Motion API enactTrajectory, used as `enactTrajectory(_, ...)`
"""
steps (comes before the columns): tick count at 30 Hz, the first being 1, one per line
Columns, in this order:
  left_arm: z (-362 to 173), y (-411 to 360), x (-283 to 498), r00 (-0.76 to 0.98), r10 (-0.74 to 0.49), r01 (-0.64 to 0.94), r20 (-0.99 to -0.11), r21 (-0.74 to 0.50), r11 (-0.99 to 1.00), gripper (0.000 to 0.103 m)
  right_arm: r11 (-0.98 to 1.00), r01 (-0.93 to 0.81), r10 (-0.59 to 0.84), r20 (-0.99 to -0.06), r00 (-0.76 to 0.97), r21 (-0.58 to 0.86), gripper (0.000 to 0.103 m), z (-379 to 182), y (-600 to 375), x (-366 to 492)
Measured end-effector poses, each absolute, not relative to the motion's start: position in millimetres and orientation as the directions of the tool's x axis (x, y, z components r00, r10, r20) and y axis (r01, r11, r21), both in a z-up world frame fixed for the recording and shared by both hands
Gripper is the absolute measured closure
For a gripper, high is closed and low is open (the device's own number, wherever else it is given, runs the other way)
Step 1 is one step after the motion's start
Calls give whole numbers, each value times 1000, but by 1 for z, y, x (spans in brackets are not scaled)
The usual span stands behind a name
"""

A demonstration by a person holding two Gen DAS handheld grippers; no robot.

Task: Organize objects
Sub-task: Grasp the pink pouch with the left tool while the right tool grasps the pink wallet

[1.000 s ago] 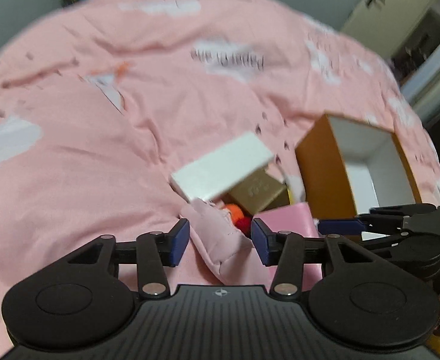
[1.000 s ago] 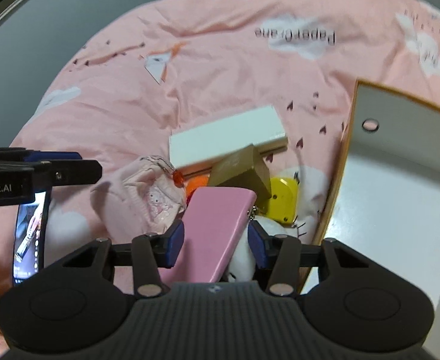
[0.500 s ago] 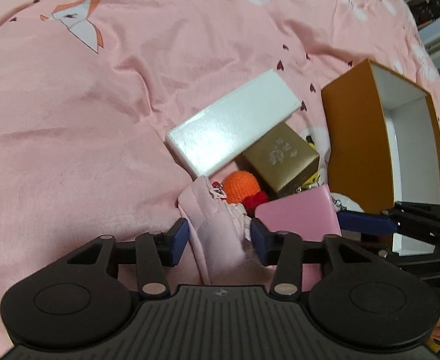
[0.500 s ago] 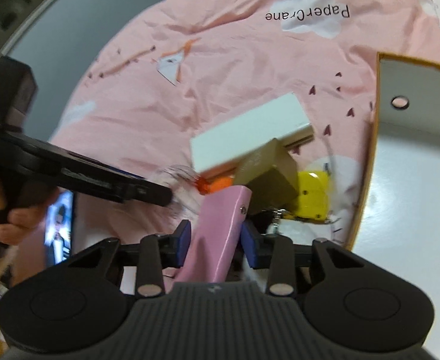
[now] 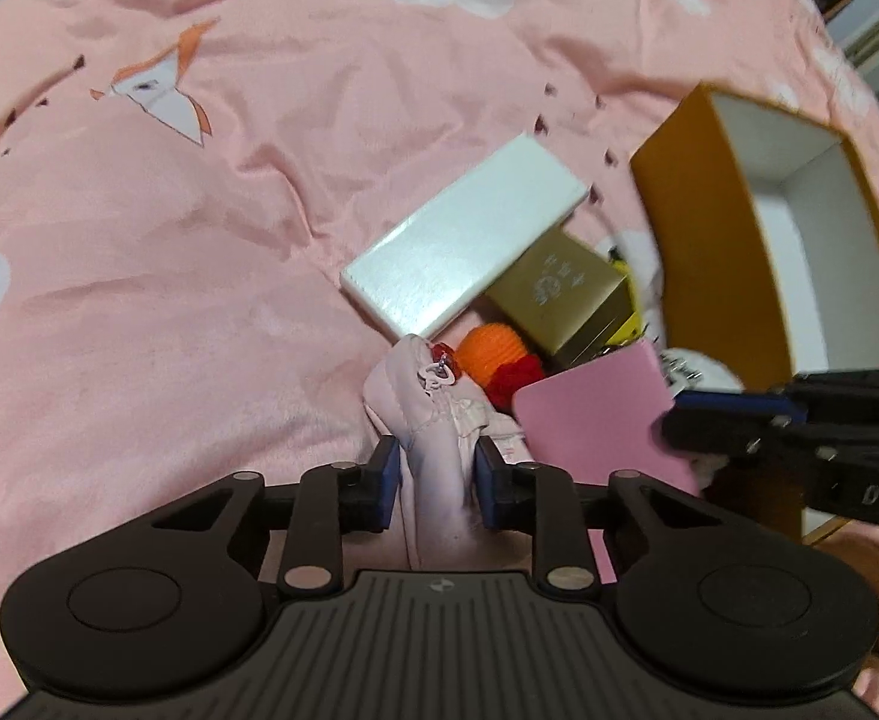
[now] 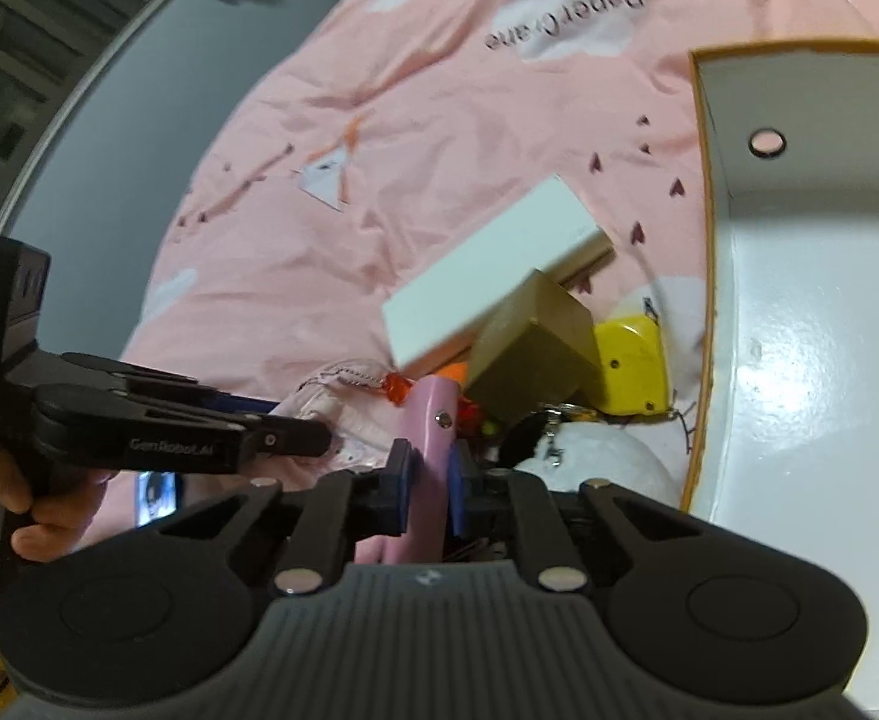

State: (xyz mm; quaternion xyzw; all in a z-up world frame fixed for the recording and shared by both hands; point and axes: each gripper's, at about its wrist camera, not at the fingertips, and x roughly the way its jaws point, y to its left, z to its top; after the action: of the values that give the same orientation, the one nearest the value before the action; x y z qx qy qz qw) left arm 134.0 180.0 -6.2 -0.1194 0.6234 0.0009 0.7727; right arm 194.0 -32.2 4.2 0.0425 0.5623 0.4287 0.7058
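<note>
A pale pink fabric pouch [image 5: 433, 420] with a red zip charm lies on the pink bedsheet. My left gripper [image 5: 437, 480] points steeply down and its jaws are closing, blue pads pressing the pouch's sides. A flat pink case [image 6: 430, 420] stands on edge in my right gripper [image 6: 429, 483], whose jaws are closing and pinch it. In the left wrist view the right gripper [image 5: 733, 414] holds the pink case [image 5: 601, 420] by its right edge. Behind lie a white box [image 5: 463, 240], a gold box [image 5: 565, 294] and an orange crochet ball [image 5: 493, 351].
An open orange box [image 5: 667, 210] with a white inside [image 6: 811, 300] stands at the right. A yellow tape measure [image 6: 631, 360] and a white plush item [image 6: 595, 456] lie beside it. A phone screen [image 6: 157, 489] glows under the left hand [image 6: 25, 480].
Both pairs of jaws have narrowed, the left onto the pouch and the right onto the pink case. The case turned from flat to edge-on. The left gripper tilted down toward the pile.
</note>
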Motion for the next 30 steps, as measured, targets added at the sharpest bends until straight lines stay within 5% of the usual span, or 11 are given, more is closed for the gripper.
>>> enactTrajectory(9,14,158,100,372,-44,-115,-927,-93,989,77,648,-539,633,-774,-10,538,72,-10,-15,184)
enactTrajectory(16,14,173,92,391,-86,-160,-916,-159,974,78,668,-505,602,-796,-66,547,61,-26,-11,178)
enactTrajectory(21,18,169,84,408,-69,-134,-910,-134,982,78,689,-510,587,-810,-25,515,76,-33,-15,173)
enactTrajectory(25,29,168,82,432,-91,-120,-897,-158,980,80,671,-569,589,-808,20,476,79,-14,-15,169)
enactTrajectory(28,42,169,78,466,-110,-115,-878,-183,976,80,649,-635,600,-795,90,418,103,9,-20,163)
enactTrajectory(30,52,169,75,494,-120,-118,-861,-203,972,81,625,-644,639,-764,96,441,103,25,-29,163)
